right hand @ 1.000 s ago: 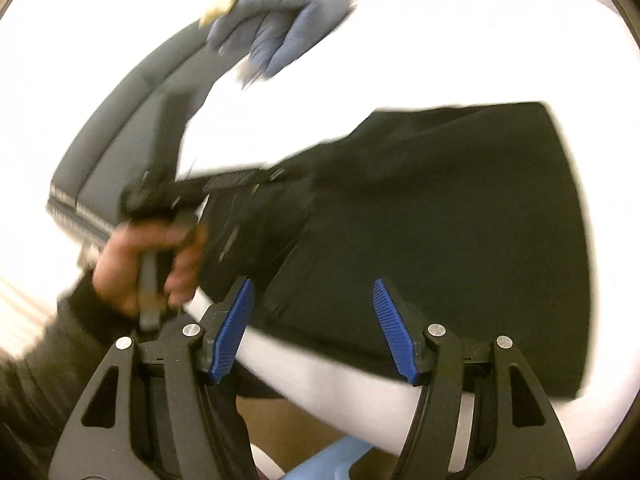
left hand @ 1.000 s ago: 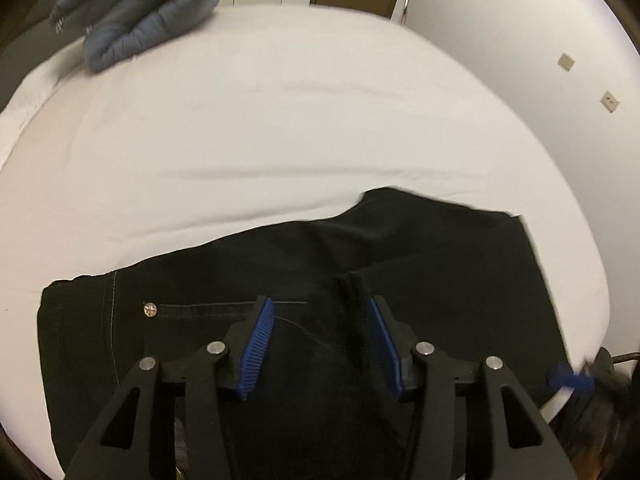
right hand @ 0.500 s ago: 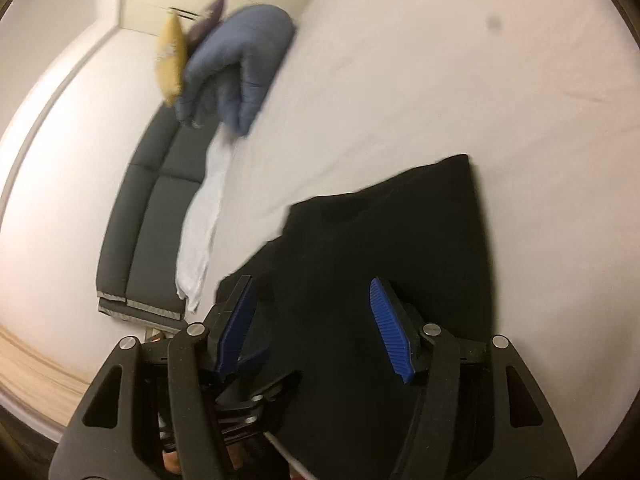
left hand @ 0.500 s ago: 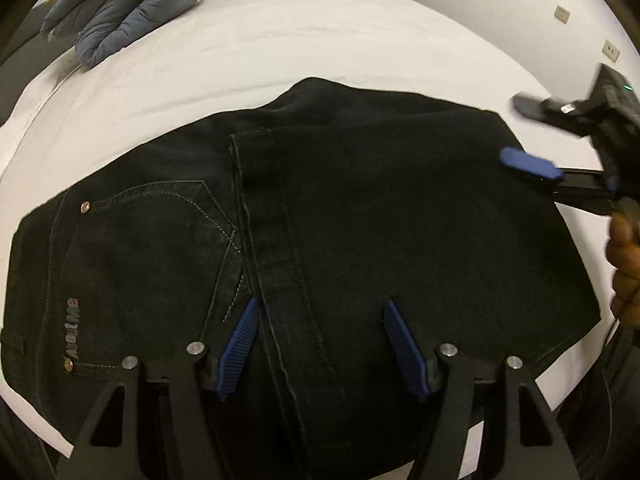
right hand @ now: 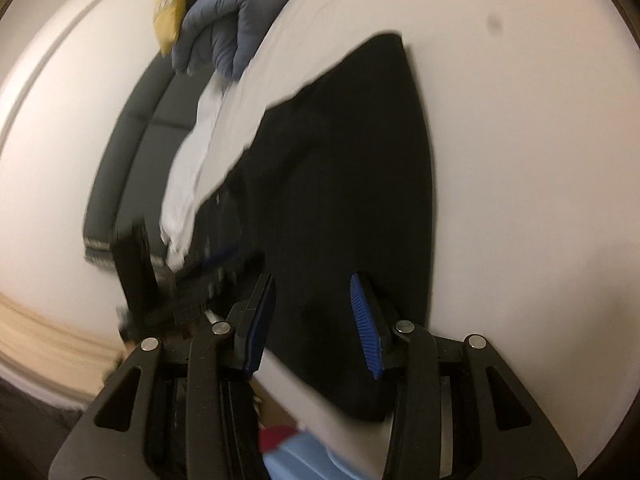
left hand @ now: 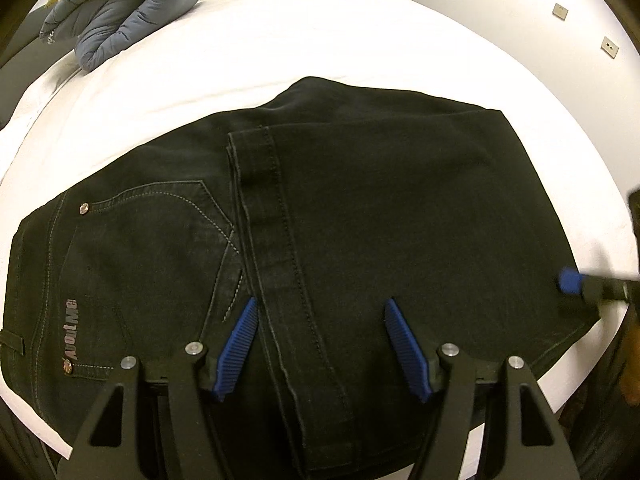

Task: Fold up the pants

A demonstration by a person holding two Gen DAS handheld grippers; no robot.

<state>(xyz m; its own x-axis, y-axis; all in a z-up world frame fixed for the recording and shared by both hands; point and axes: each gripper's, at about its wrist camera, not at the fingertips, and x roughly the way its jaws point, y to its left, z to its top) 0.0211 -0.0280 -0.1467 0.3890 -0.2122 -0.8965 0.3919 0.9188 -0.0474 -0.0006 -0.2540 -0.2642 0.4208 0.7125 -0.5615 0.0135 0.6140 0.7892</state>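
Observation:
Black pants (left hand: 360, 208) lie folded flat on the white bed (left hand: 320, 40), with the leg hem laid across the seat and a back pocket at the left. My left gripper (left hand: 322, 316) is open and empty just above the pants' near edge. My right gripper (right hand: 314, 304) is open and empty over the pants (right hand: 352, 168) at their near right end; one blue pad of it (left hand: 570, 282) shows at the right edge of the left wrist view. The left gripper appears blurred in the right wrist view (right hand: 192, 280).
A rolled grey-blue duvet (left hand: 120, 12) lies at the bed's far left corner, with a yellow pillow (right hand: 168, 4) behind it. A dark sofa (right hand: 132, 152) stands beside the bed. The bed's front edge (left hand: 580, 360) runs close under both grippers.
Both grippers have let go of the pants and opened. The left gripper has pulled back a little toward the near edge. The right gripper has dropped lower at the pants' right end.

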